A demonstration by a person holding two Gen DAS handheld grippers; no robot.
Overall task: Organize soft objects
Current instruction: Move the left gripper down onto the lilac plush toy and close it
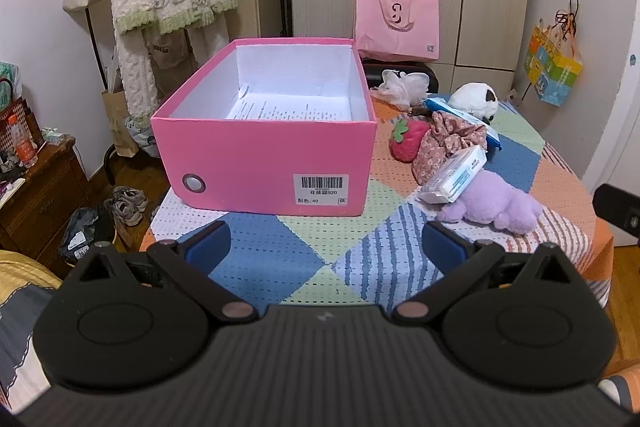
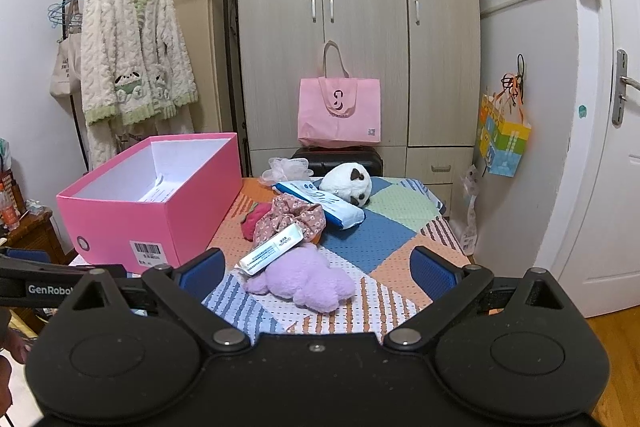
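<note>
- Pink rectangular cardboard box (image 1: 260,163): only paper inside; nothing stowed.
- Fluffy lilac plush toy (image 2: 308,283), other soft items: loose on desk (image 2: 384,247).
- Left hand-held gripper (image 1: 326,247), right hand-held gripper (image 2: 316,271): jaws wide, empty.

The box (image 1: 264,151) stands open-topped with only a paper inside. Right of the box, soft things (image 2: 298,247) crowd the cloth; the cloth (image 1: 276,259) before the box lies bare.
</note>
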